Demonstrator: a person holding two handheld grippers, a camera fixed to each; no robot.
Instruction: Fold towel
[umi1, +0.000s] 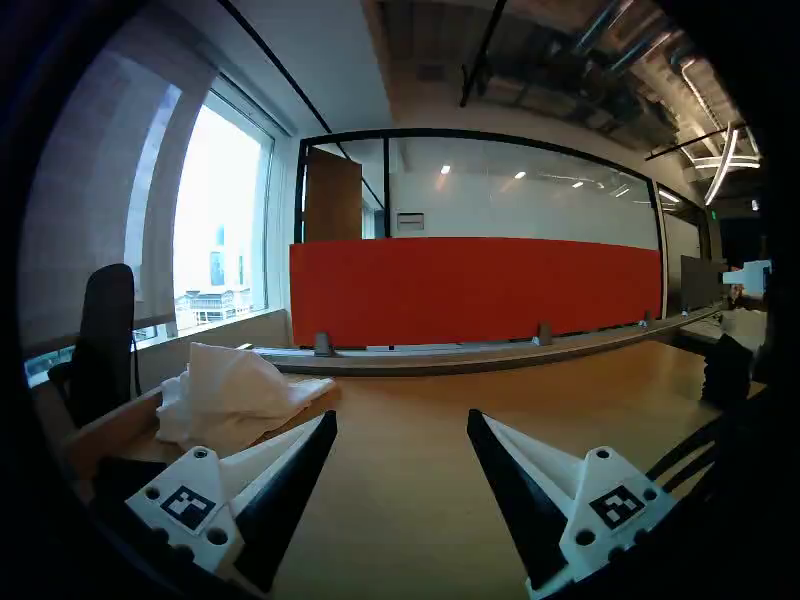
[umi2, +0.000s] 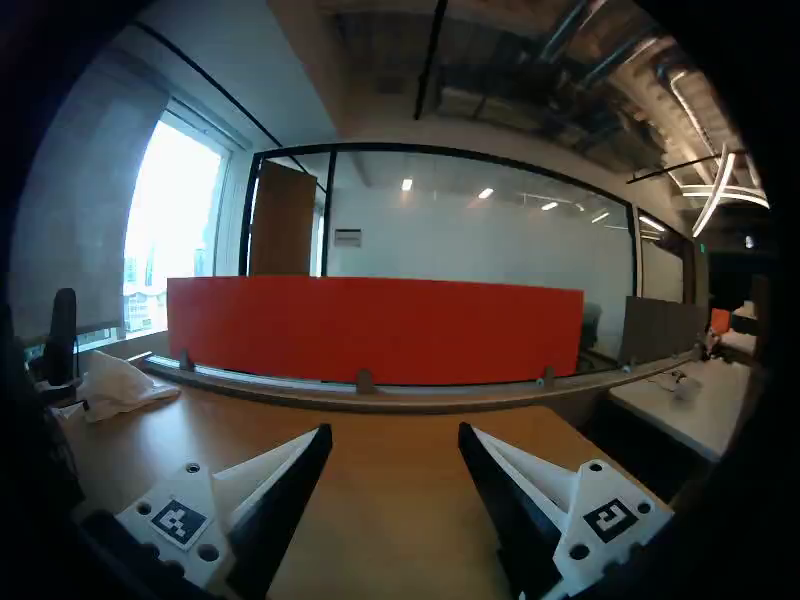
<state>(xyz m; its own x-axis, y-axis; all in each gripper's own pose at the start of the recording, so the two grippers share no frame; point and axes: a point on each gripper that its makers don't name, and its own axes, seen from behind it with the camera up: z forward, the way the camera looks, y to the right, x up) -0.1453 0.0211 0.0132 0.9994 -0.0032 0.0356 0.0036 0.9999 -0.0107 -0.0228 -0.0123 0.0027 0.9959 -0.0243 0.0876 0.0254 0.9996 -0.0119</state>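
Observation:
A crumpled white towel (umi1: 230, 395) lies in a heap at the far left of the wooden desk (umi1: 420, 450), just beyond the left finger of my left gripper (umi1: 402, 418). That gripper is open and holds nothing. In the right gripper view the same towel (umi2: 115, 385) sits small at the left edge of the desk (umi2: 400, 460), well off to the left of my right gripper (umi2: 394, 430), which is also open with nothing between its fingers. Both grippers hover low over bare desk.
A red partition screen (umi1: 470, 290) runs along the desk's back edge on a grey rail. A black office chair (umi1: 100, 340) stands at the left by the window. Dark objects (umi1: 725, 370) sit at the desk's right. Another white desk (umi2: 690, 405) lies to the right.

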